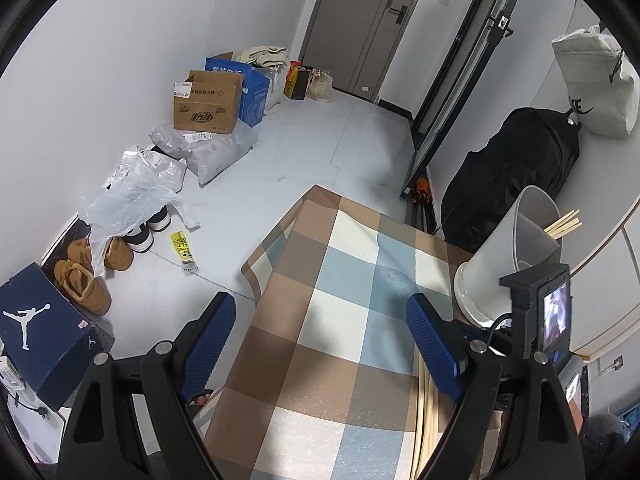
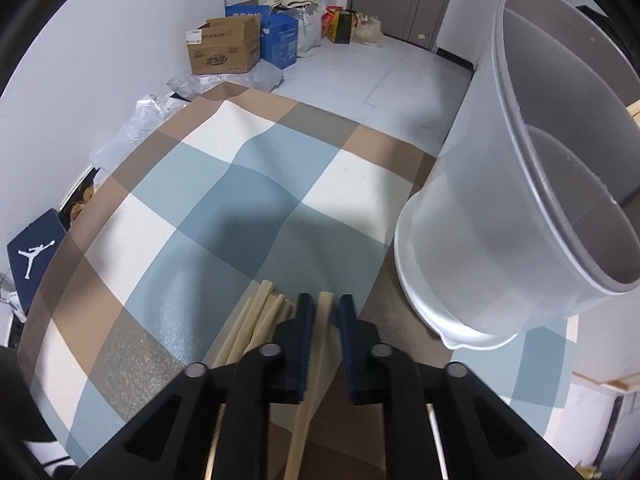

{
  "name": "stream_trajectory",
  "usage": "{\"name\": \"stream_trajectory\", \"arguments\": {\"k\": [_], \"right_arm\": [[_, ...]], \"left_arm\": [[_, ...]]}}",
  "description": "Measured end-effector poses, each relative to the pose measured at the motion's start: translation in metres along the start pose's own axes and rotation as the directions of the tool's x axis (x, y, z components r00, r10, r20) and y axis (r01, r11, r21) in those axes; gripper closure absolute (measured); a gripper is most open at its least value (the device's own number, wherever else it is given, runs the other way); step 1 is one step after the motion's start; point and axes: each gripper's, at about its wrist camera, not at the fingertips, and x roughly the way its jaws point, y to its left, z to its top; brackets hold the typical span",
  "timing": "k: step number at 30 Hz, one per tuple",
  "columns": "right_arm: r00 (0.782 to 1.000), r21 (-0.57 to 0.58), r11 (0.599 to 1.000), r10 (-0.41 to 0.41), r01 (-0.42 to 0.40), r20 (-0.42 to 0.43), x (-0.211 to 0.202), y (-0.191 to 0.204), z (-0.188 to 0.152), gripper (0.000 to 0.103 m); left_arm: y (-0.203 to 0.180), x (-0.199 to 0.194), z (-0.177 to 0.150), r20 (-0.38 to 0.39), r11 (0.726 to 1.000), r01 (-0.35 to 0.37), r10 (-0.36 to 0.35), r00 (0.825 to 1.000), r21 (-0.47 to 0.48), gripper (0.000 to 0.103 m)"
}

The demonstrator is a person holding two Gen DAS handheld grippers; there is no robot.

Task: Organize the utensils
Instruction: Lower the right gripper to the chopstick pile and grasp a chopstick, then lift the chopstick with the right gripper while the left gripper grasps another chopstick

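Chopstick (image 2: 320, 320) clamped in right gripper (image 2: 325, 312); holder (image 2: 500, 220) close right

The right gripper (image 2: 325, 310) has its blue-padded fingers (image 2: 306, 316) drawn in close around a single pale wooden chopstick (image 2: 310, 376), which runs between them and down toward the lower edge; the left pad lies against it. Just left of the fingers, more chopsticks (image 2: 256, 320) lie loosely fanned on the checked blue, tan and cream cloth (image 2: 192, 216) covering the surface. To the right a translucent grey utensil holder (image 2: 492, 216) with an inner divider stands in a white base, and beyond the surface, boxes and bags (image 2: 248, 44) sit on the floor by the wall.
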Motion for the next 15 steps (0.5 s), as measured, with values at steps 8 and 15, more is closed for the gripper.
{"name": "stream_trajectory", "arguments": {"k": [8, 15], "right_arm": [[0.996, 0.039, 0.998, 0.037, -0.041, 0.082, -0.027, -0.005, -0.003, 0.097], [0.972, 0.057, 0.994, 0.075, -0.090, 0.225, -0.085, -0.019, -0.010, 0.097]], "left_arm": [[-0.008, 0.010, -0.006, -0.051, 0.999, 0.010, -0.008, 0.999, 0.038, 0.019], [-0.033, 0.026, -0.017, -0.142, 0.990, 0.087, -0.071, 0.987, 0.112, 0.019]]}}
